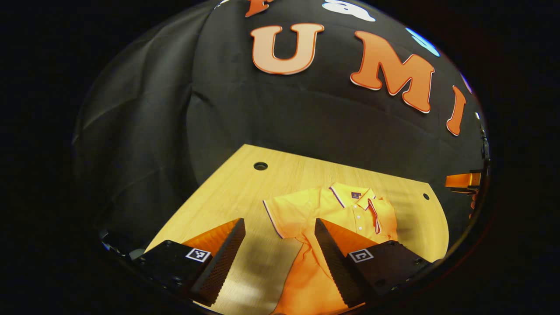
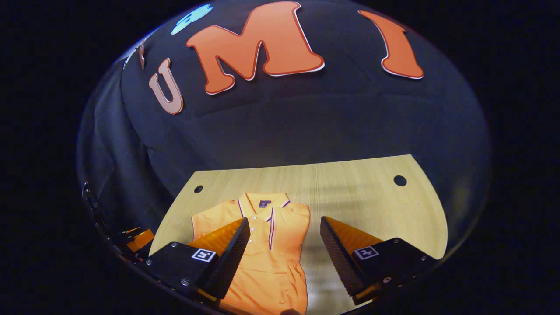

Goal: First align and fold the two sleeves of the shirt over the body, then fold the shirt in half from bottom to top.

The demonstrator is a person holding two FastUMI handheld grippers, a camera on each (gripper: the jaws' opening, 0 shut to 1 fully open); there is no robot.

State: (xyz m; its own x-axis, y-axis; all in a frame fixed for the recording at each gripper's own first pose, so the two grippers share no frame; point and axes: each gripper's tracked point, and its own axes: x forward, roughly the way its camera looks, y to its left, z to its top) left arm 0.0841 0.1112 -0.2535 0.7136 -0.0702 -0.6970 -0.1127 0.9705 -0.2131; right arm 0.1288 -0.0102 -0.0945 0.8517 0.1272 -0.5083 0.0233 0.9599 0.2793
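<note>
Shirt (image 1: 332,227) is lying face up on the table (image 1: 227,197), collar toward the far wall, hem toward me, so its long axis is running straight away from me. Both my grippers are hovering above the near edge, jaws spread wide, gripping nothing.

My left gripper (image 1: 280,249) is hanging over bare wood just beside the shirt's left side, with one finger overlapping the body in its view. My right gripper (image 2: 282,245) is floating over the shirt's right flank, the cloth showing between its fingers.

Reading the fold state: in the right gripper view the right side is looking straight-edged and tucked, so I am judging that the right sleeve is already lying over the body, though I cannot be sure of it. The left sleeve (image 1: 286,212) is sticking out flat to the side, trimmed cuff pointing outward, clearly not folded yet.

So I am calling this the sleeve step, second half. Next move, as I see it: my left gripper is needing to drop onto that cuff, pinch it, lift a little, and carry it across toward the buttons, laying it level with the other side. Too deep a bite risks dragging the body along and skewing the whole shirt. Bottom-to-top fold is waiting after that.
</note>
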